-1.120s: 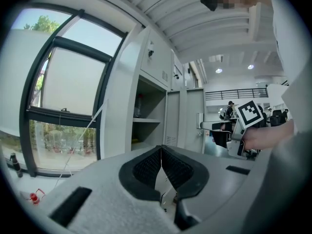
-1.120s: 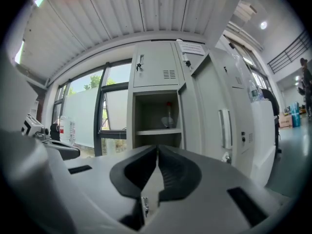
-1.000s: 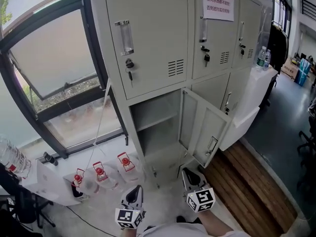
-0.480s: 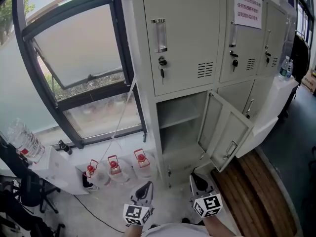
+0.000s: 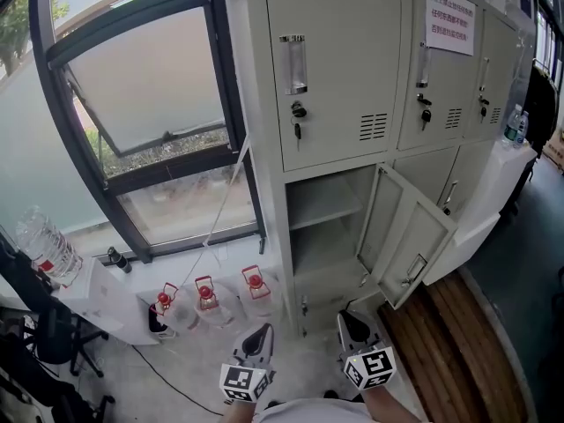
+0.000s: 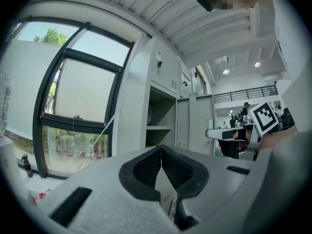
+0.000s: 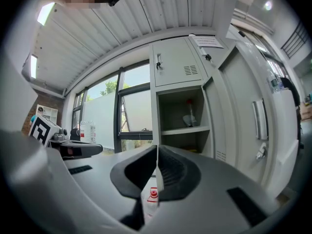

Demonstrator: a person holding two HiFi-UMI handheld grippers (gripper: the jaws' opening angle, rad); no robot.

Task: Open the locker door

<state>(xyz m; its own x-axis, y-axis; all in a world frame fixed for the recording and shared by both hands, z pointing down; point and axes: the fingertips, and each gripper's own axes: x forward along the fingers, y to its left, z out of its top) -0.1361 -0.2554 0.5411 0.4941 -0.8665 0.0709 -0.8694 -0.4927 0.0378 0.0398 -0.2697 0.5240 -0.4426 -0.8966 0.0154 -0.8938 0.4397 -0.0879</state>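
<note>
While locker door (image 5: 410,232) stands open | shelf (image 7: 178,131) holds red-topped item (image 7: 189,115) | both jaws closed, empty

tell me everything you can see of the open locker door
The open locker door looks like pale grey painted sheet metal, a tall panel with a raised border round a flat middle. It belongs to the lower left compartment, hangs from that compartment's right edge and stands upright, swung far out into the room. A small metal fitting sits low near its free edge. Apart from its hinged side, nothing in view touches it.
</note>
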